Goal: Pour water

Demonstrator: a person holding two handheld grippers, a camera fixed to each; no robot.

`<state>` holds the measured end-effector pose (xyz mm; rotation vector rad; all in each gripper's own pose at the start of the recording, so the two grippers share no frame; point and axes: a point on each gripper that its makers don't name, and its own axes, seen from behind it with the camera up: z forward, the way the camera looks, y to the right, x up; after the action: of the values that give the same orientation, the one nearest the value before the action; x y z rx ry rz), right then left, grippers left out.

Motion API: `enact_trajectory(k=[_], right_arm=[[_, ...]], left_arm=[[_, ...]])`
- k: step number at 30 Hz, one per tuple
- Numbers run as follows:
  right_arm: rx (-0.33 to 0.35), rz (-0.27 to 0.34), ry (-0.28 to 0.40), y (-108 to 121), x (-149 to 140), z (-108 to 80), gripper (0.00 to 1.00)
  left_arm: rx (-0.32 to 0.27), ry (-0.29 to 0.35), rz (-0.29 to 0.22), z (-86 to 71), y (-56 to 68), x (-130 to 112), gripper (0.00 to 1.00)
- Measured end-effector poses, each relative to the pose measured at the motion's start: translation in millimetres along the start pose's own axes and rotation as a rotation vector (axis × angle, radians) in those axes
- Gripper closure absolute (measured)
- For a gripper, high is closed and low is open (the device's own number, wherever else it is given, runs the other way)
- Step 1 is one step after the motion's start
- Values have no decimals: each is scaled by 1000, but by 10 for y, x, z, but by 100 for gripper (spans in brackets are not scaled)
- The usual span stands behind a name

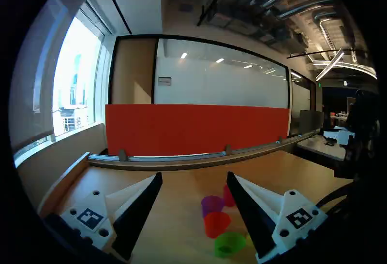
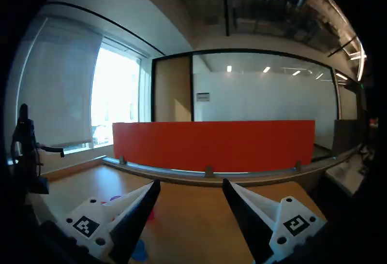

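left tool [image 1: 193, 174]: fingers are gaping wide and aren't gripping anything, just hanging over the wooden surface [image 1: 179, 206]
cups: they're sitting in a little cluster low between the left tool's fingers, crowding toward its right finger
purple cup [image 1: 212, 204]: sitting just behind the red-orange cup [image 1: 216, 224], the two looking like they're touching
green cup [image 1: 229, 244]: sitting nearest the camera, right beside the right finger
pinkish-red cup [image 1: 228, 195]: peeking out farthest ahead, partly hiding behind that right finger
water: can't tell if any cup is holding some
right tool [image 2: 191, 181]: fingers are also spreading wide with nothing between them
near the right tool: bits of colour are poking out around its left finger, a blue thing [image 2: 140, 251] low down and a red one [image 2: 151, 214] just above it, too hidden to say what they are
orange divider [image 1: 193, 128]: running across the far edge of the surface, straight ahead of both tools
writing: a small wall sign [image 1: 164, 81] is hanging above the divider, too tiny to read; the fingers are carrying black-and-white square markers [image 1: 90, 218], no brand showing
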<state>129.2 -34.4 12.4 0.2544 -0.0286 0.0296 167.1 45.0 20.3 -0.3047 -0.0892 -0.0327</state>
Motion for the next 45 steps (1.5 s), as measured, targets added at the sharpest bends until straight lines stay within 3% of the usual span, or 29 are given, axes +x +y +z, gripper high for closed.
enact_trajectory(k=[8,15,20,35,45], right_arm=[[219,-23,-2,-454,78,-78,1],[370,33,-20,-741,71,-130,1],[398,12,-46,-802,12,-116,1],[537,-124,-195,-1122,-276,-197,1],[580,-139,-262,-1187,-462,-203,1]], left_arm=[[-198,15,-12,-36,370,125,1],[-340,32,-75,-127,629,248,1],[-385,19,-71,-159,684,247,1],[-473,-139,74,-170,732,-167,1],[-518,-212,118,-174,801,-381,1]])
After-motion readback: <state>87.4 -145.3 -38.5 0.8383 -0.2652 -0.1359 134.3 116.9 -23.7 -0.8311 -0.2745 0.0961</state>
